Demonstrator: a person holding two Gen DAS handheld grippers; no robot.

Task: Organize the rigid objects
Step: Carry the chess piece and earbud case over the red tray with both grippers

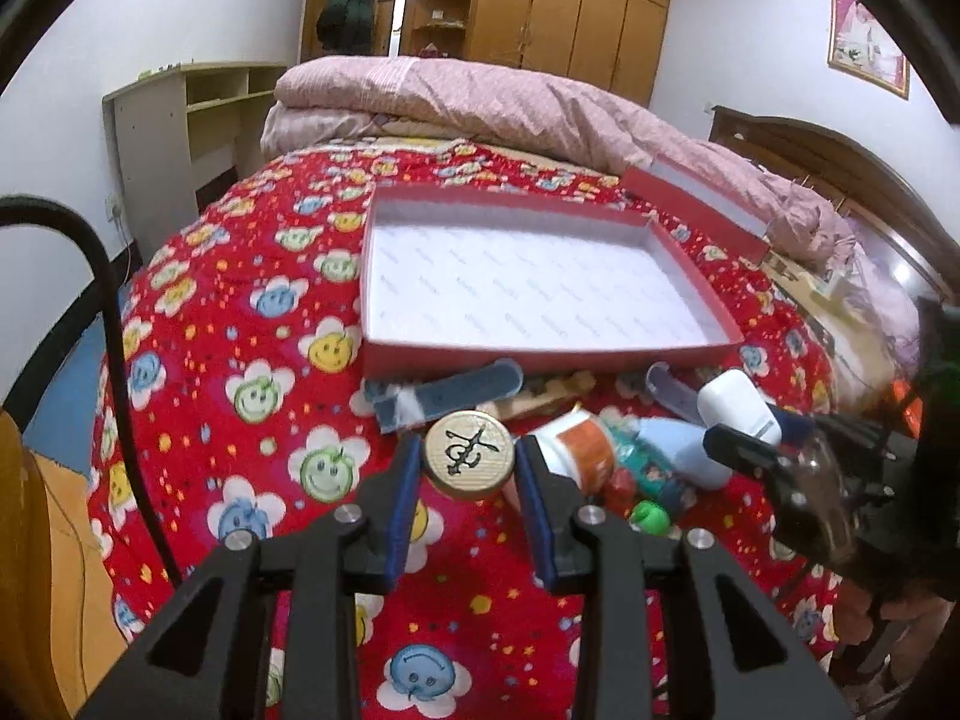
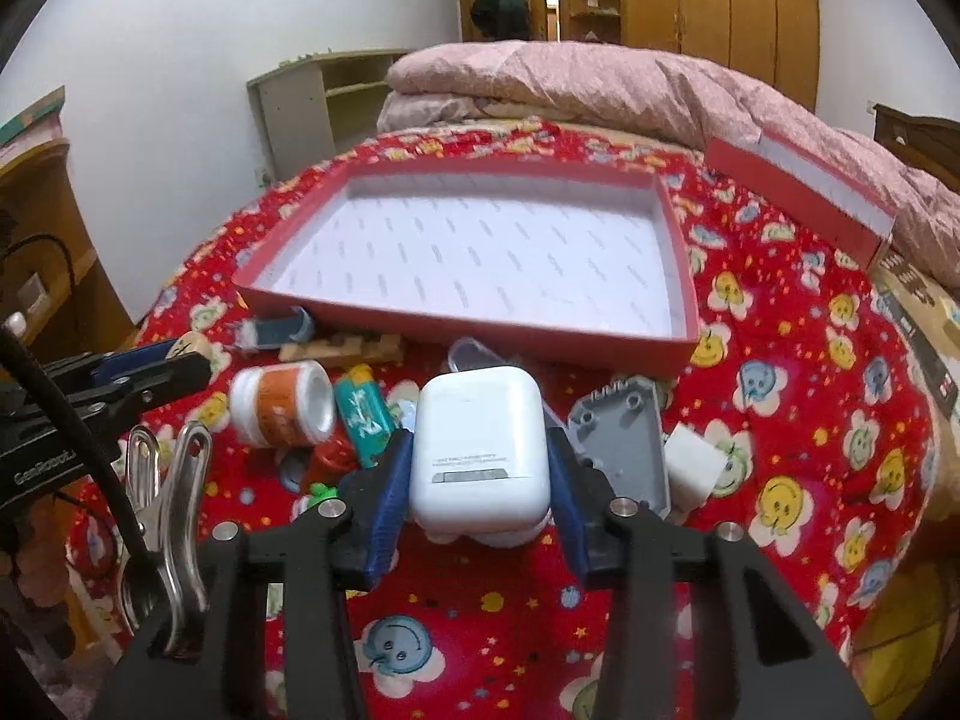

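One gold disc (image 1: 470, 455), one earbud case (image 2: 480, 456)

White walls (image 1: 180, 12), wooden wardrobe (image 1: 576, 6)

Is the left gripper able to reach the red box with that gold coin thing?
Probably yes. The left gripper grips the gold disc, and the open red box lies just beyond the clutter, nothing standing above its low rim.

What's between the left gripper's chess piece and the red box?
Nothing blocks it from above. The left gripper holds the round chess piece; small clutter, including a grey-blue strip, lies before the red box's near wall, low enough to pass over. The box is empty.
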